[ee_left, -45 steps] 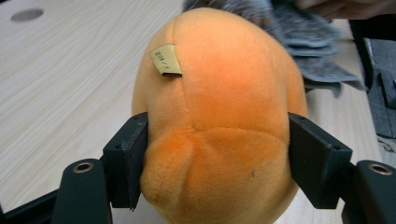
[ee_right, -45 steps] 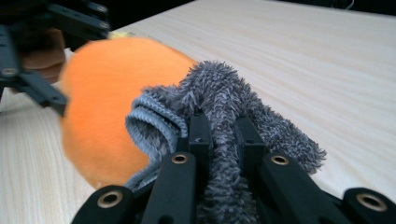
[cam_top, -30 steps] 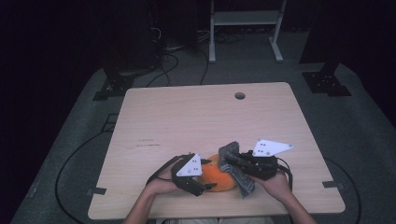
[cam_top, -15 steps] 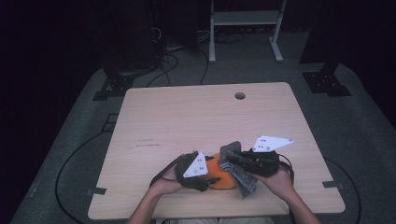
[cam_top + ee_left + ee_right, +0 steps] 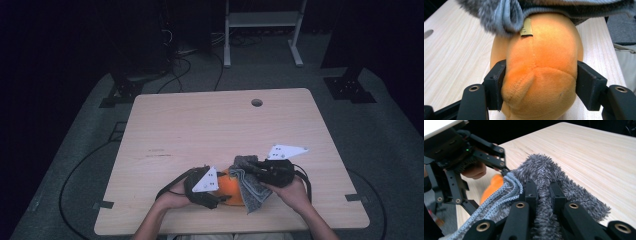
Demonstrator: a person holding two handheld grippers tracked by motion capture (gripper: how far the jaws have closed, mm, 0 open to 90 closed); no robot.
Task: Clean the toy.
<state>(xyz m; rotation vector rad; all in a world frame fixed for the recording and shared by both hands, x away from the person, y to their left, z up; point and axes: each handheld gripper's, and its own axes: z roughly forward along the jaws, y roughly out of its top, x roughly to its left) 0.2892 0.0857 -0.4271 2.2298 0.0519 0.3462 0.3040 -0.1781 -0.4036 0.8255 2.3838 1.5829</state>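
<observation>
An orange plush toy point(image 5: 234, 194) lies near the table's front edge. My left gripper point(image 5: 226, 189) has just been closing on it. In the left gripper view the black pads point(image 5: 496, 82) press into both sides of the plush point(image 5: 541, 62), so the left gripper point(image 5: 542, 82) is shut on it. A fluffy grey cloth point(image 5: 252, 187) with a pale blue hem hangs over the plush's right end. My right gripper point(image 5: 248, 171) comes from the right and is shut on it. In the right gripper view the right gripper point(image 5: 543, 192) pinches a fold of the cloth point(image 5: 576, 195).
The wooden table point(image 5: 210, 125) has a cable hole point(image 5: 257, 102) near its far edge. A white rack point(image 5: 260, 30), black stands and cables sit on the dark floor behind. Both hands rest at the table's front edge.
The left jaws have closed in on the orange plush. The right gripper has shifted a little left with the cloth, which now drapes over the plush's end.
</observation>
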